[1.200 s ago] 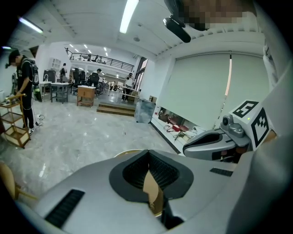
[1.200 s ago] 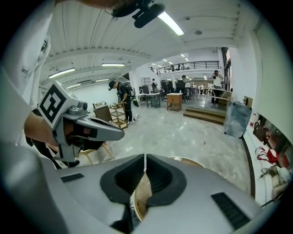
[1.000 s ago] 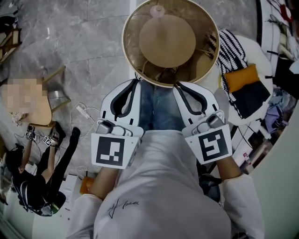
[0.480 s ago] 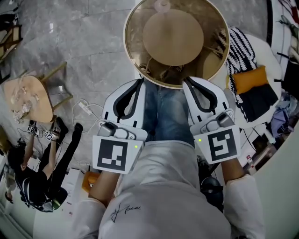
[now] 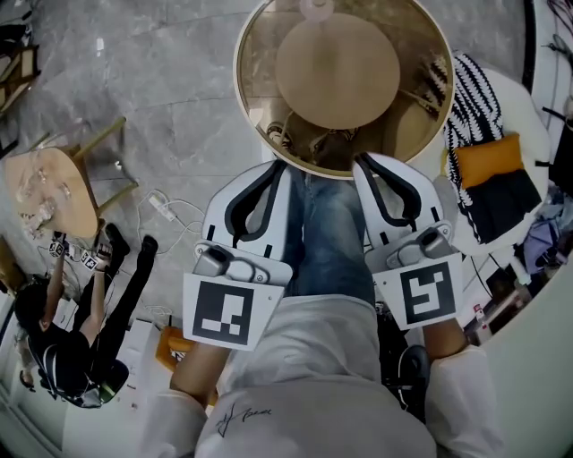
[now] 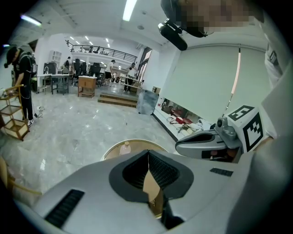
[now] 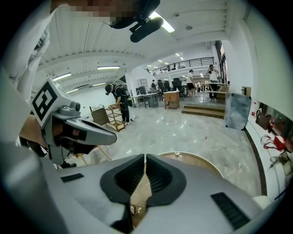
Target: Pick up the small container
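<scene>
Seated before a round bench (image 5: 240, 85) with a tan, see-through top and a paler disc at its centre, jeans-clad knees (image 5: 327, 237) tucked under its 6 o'clock rim. At 12 o'clock on the bench, close to the far edge: the small container (image 5: 315, 9), pale pink with a rounded cap, standing untouched and well apart from both tools. Same container in the left gripper view as a little capped bottle (image 6: 125, 147) just beyond the jaw tips, and in the right gripper view as a tiny pale dot (image 7: 176, 154) at the far rim. Left gripper (image 5: 283, 167) at 7 o'clock of the bench, tips just reaching the rim, jaws pressed together with nothing between them. Right gripper (image 5: 362, 162) at 6 o'clock, likewise at the rim, jaws closed tip to tip and empty. Both pointing toward 12 o'clock, side by side, marker cubes (image 5: 224, 311) nearest the body. At 3 o'clock of the bench, a black-and-white striped cloth (image 5: 466, 89); at 4 o'clock, an orange cushion (image 5: 488, 156). At 8 o'clock on the grey marble floor (image 5: 161, 80), a wooden stool (image 5: 49, 192), a white cable (image 5: 166, 210) beside it, and farther out a person in black (image 5: 54, 353).
</scene>
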A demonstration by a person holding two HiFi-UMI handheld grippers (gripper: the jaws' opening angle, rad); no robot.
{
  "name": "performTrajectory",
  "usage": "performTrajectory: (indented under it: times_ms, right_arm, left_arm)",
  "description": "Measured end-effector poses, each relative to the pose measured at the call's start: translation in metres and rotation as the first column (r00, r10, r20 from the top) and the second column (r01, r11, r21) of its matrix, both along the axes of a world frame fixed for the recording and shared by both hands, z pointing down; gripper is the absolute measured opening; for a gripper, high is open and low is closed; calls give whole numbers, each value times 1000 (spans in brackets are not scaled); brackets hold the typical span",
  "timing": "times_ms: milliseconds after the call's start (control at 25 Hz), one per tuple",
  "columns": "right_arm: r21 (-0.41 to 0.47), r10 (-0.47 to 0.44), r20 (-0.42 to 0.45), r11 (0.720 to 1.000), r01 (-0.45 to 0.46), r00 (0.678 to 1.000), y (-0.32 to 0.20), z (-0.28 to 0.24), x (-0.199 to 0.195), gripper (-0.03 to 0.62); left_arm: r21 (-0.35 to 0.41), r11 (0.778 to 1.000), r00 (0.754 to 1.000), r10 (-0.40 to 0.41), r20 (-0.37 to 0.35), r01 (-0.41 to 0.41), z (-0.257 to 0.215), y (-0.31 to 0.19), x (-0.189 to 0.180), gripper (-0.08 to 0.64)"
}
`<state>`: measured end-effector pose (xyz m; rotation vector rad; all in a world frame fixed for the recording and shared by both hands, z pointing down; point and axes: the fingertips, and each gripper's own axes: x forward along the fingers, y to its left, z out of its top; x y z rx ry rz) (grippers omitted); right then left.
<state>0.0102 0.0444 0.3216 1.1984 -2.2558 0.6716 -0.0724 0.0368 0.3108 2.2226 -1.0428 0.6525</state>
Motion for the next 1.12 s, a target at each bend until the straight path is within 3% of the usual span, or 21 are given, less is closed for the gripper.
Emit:
performTrajectory:
  times_ms: [360,1120]
  right_arm:
    - [-12,19,43,1000,-18,999,-13,27,2,20]
    - [-26,-22,82,999,24,996,-23,88,-6,20]
  left_arm:
    - [-22,1000,999,-20,30,20,30,-10,0,18]
    - [-68,994,996,-85,23,86,87,-12,2,18]
